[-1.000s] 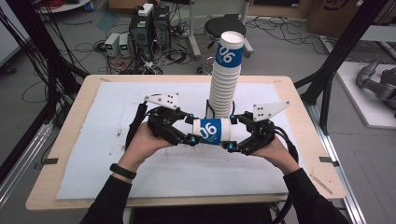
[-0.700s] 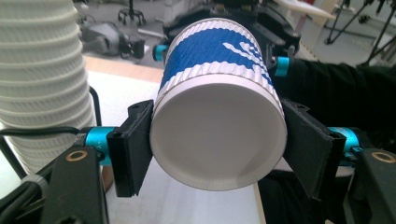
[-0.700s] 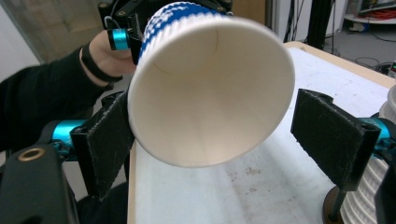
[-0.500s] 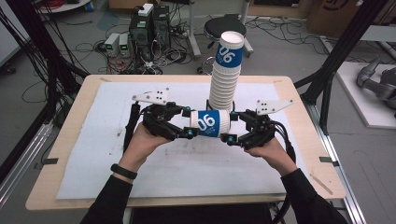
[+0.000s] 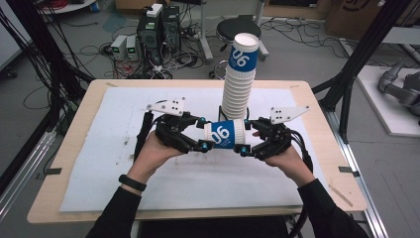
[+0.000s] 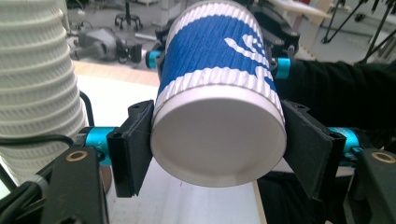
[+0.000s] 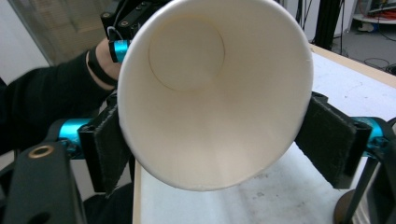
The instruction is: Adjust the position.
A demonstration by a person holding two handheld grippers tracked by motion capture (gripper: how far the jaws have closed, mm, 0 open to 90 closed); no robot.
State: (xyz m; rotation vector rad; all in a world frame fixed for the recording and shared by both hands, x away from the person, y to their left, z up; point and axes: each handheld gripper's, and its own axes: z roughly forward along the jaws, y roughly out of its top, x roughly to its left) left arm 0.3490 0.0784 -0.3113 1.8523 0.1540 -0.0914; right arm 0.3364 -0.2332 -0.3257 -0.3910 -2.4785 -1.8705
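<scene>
Since a second ago, both grippers have lifted the blue-and-white paper cup (image 5: 225, 134) slightly toward the cup stack (image 5: 239, 79). Left gripper (image 6: 217, 142) clamps the cup's base; right gripper (image 7: 212, 140), its jaws just closing, presses the cup's rim end. Cup lies level above the white mat (image 5: 99, 163), just before the stack.
</scene>
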